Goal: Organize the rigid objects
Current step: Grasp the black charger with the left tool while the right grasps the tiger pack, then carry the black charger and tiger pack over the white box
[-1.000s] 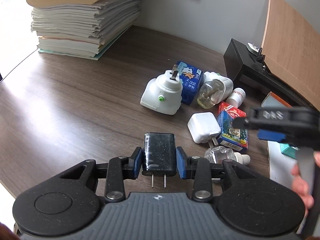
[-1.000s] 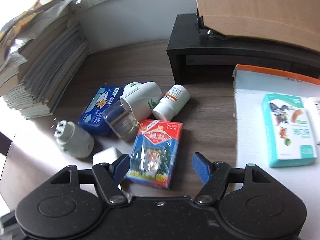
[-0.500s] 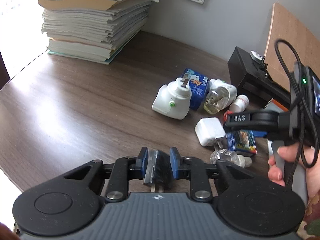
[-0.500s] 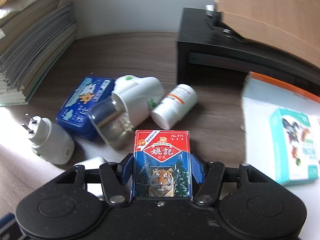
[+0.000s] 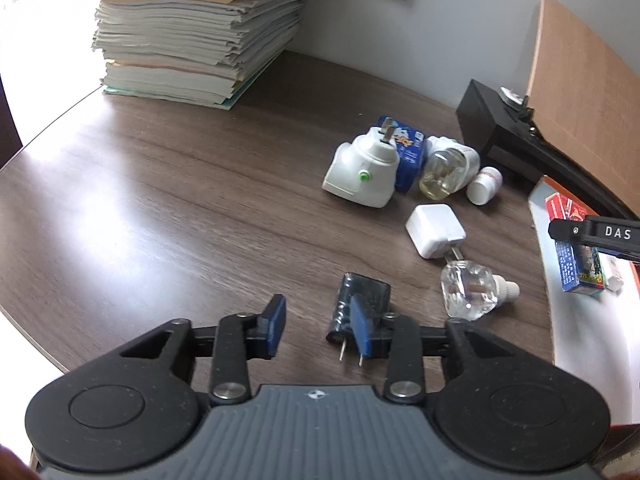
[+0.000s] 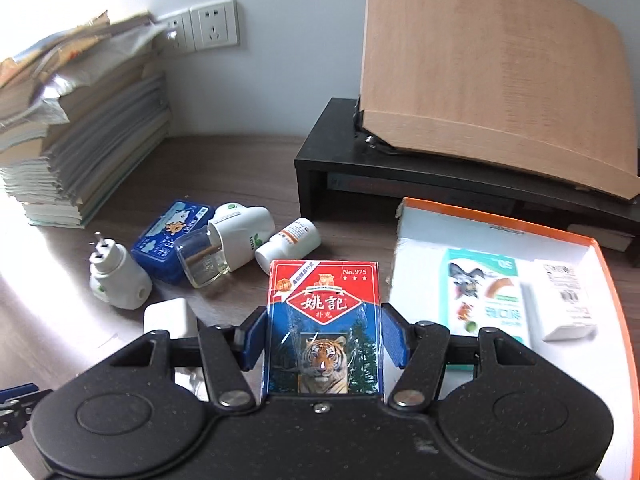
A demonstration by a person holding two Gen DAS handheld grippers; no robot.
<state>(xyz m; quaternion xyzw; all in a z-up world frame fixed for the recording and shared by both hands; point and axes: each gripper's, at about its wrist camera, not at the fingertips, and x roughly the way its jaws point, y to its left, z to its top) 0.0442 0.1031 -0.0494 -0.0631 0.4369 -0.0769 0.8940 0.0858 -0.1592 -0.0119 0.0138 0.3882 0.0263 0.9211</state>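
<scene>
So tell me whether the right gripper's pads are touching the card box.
Touching. In the right wrist view both blue pads of the right gripper press flat against the sides of the card box, with no gap visible.

Two chargers [image 5: 362, 304], three boxes [image 6: 324, 324], one bottle [image 6: 289, 238]

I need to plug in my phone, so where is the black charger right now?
In the left wrist view the black charger lies on the wooden table, prongs toward the camera, against the open left tool, with the clear bottle to its right.
</scene>
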